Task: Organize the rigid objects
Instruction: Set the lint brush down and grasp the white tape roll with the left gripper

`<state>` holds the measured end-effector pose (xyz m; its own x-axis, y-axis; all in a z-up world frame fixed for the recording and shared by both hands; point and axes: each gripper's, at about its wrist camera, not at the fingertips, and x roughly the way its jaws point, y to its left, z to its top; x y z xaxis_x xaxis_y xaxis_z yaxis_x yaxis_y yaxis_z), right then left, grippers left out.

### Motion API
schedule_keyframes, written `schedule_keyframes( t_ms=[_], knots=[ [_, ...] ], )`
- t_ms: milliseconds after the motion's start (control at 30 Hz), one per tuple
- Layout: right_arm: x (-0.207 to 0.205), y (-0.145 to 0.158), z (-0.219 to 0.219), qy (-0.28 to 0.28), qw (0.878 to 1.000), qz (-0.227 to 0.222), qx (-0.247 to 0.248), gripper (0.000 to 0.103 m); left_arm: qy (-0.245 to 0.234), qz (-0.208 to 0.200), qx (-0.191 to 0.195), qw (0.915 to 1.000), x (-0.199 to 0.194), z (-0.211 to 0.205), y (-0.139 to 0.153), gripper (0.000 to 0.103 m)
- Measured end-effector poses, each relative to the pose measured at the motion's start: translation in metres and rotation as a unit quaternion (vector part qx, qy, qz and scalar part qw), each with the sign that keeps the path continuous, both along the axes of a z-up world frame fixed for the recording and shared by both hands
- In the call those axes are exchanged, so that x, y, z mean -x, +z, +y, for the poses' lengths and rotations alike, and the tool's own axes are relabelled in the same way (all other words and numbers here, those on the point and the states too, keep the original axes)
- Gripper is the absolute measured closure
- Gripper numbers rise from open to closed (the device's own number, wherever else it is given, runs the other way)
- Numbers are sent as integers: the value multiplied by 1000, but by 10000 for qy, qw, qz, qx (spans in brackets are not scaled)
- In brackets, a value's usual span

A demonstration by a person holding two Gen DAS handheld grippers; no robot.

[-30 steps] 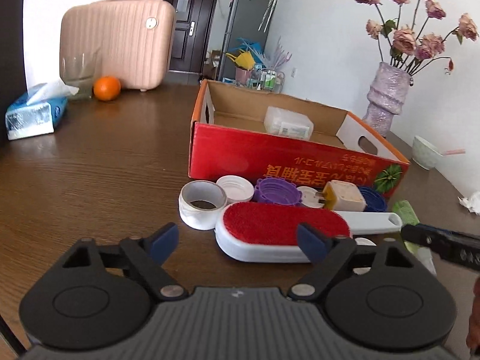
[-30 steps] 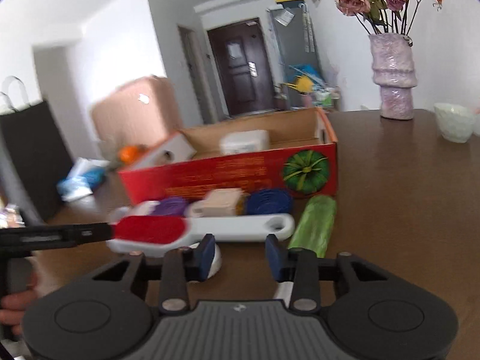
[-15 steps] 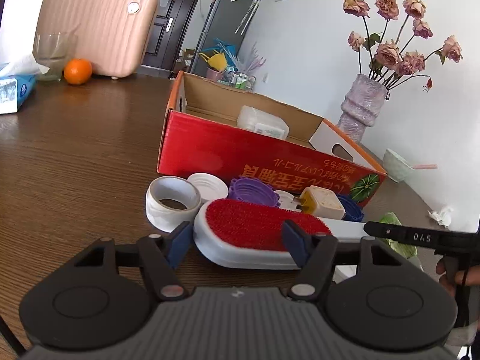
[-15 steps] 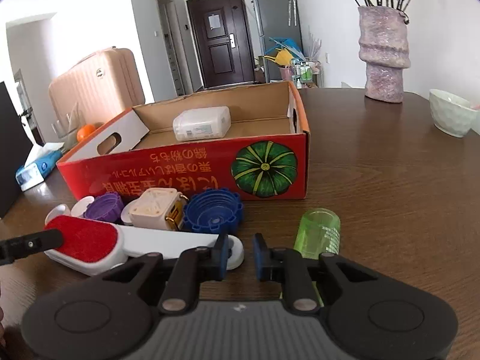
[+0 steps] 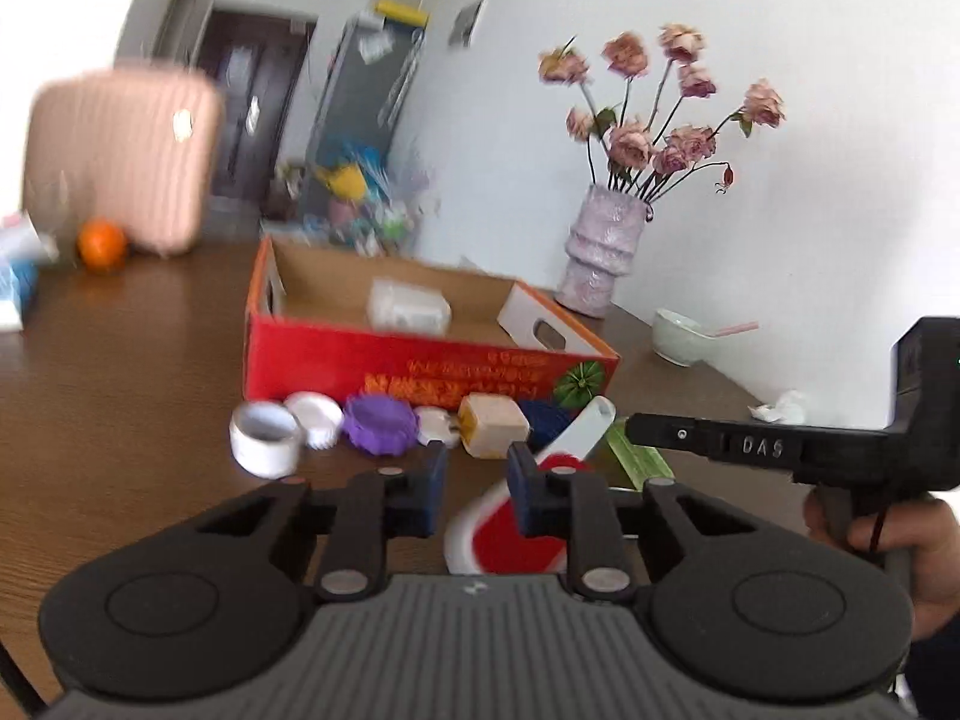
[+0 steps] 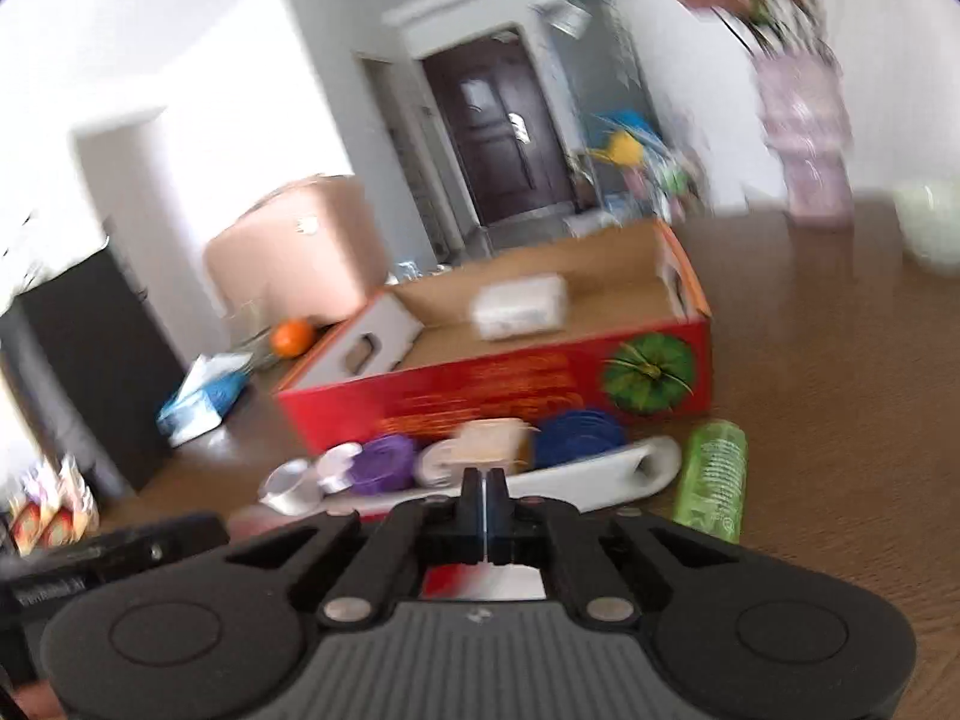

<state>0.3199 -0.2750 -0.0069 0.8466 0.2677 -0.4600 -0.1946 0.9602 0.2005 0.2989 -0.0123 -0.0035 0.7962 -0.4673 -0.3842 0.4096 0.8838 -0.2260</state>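
A lint brush [image 5: 516, 546] with a red pad and a white handle [image 6: 600, 474] slants away from me, its handle tip over the blue cap [image 5: 543, 417]. My left gripper [image 5: 477, 480] has its jaws drawn in to a narrow gap at the near end of the brush head. My right gripper [image 6: 483, 483] is shut, pads together and nothing between them, just above the handle. In front of the red cardboard box [image 5: 420, 372] lie a tape roll [image 5: 264, 438], a white cap [image 5: 315, 417], a purple cap [image 5: 381, 423], a beige plug [image 5: 492, 423] and a green bottle [image 6: 711, 480]. Both views are blurred.
A clear plastic case [image 5: 408, 306] lies inside the box. A vase of flowers [image 5: 606, 258], a pale bowl [image 5: 678, 336] and a crumpled tissue [image 5: 780, 408] stand at the right. An orange [image 5: 102, 243], a pink suitcase [image 5: 120, 162] and a tissue pack [image 5: 12, 294] are at the far left.
Both grippers closed from open. In the left wrist view the brush swung from lying crosswise to pointing away. Both cameras rose, and the right gripper came nearer the handle.
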Motion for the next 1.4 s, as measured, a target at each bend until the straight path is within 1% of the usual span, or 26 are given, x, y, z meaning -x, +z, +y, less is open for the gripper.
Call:
schedule_keyframes(
  t_ms=[33, 67, 133, 200, 233, 267, 300, 367, 433, 467, 533, 600, 633, 733, 800, 867, 933, 1000, 1067, 1100, 1133, 1167, 1200, 1233, 1333, 1400],
  knots=[
    [9, 1, 6, -34, 9997, -138, 173, 101, 153, 12, -133, 9998, 5, -2, 1, 66],
    [14, -1, 8, -33, 9998, -110, 149, 101, 288, 106, -201, 9993, 10, -1, 0, 59],
    [22, -6, 0, -148, 9998, 52, -81, 97, 343, 253, -167, 9989, 20, 1, -2, 58],
    [32, -10, -8, -368, 9992, 116, -76, 94, 346, 330, -156, 9987, 31, 4, -5, 51],
    [38, -13, -14, -453, 9988, 113, -113, 93, 395, 433, -98, 9982, 35, 3, -9, 41],
    [44, -16, -19, -520, 9985, 125, -154, 92, 416, 523, -29, 9978, 36, 3, -11, 34],
    [48, -19, -23, -594, 9980, 168, -121, 84, 423, 633, 18, 9971, 37, 0, -16, 34],
    [55, -28, -26, -654, 9977, 200, 41, 77, 322, 695, -82, 9970, 39, -8, -21, 34],
    [62, -35, -22, -672, 9968, 223, 375, 74, 298, 688, -266, 9968, 39, -20, -26, 32],
    [65, -38, -19, -691, 9958, 189, 572, 69, 267, 667, -338, 9968, 40, -24, -28, 31],
    [71, -43, -16, -667, 9943, 100, 825, 56, 235, 640, -475, 9965, 38, -31, -33, 29],
    [71, -46, -15, -615, 9939, 74, 914, 51, 268, 599, -570, 9962, 32, -33, -36, 27],
    [69, -46, -15, -565, 9941, 84, 920, 51, 402, 579, -643, 9954, 26, -30, -37, 26],
    [55, -48, -14, -507, 9946, 144, 898, 52, 884, 577, -913, 9902, 0, -19, -38, 27],
    [44, -50, -11, -438, 9945, 181, 930, 53, 1079, 532, -1012, 9876, -21, -9, -39, 26],
    [30, -53, -9, -495, 9936, 288, 974, 54, 1137, 456, -1212, 9850, -44, -3, -42, 25],
    [15, -57, -10, -678, 9916, 434, 1014, 54, 1272, 455, -1606, 9777, -70, -1, -47, 24],
    [5, -60, -11, -687, 9911, 511, 1018, 54, 1245, 409, -1754, 9757, -88, 1, -50, 25],
    [0, -62, -13, -680, 9912, 501, 1019, 56, 1097, 484, -1708, 9780, -106, 3, -53, 31],
    [-3, -62, -13, -662, 9910, 493, 1054, 61, 1008, 505, -1652, 9798, -112, 5, -54, 34],
    [-5, -62, -14, -640, 9911, 495, 1059, 64, 961, 552, -1626, 9804, -117, 5, -55, 43],
    [-8, -61, -15, -642, 9909, 519, 1061, 64, 896, 657, -1575, 9813, -123, 6, -57, 51],
    [-11, -61, -16, -625, 9909, 530, 1070, 64, 789, 786, -1463, 9829, -127, 8, -59, 55],
    [-13, -61, -16, -605, 9909, 533, 1079, 64, 774, 791, -1374, 9843, -127, 10, -58, 59],
    [-15, -60, -18, -588, 9910, 560, 1061, 64, 726, 790, -1176, 9872, -127, 15, -59, 59],
    [-15, -60, -16, -596, 9907, 554, 1087, 64, 815, 833, -1155, 9864, -124, 17, -59, 59]
  ],
)
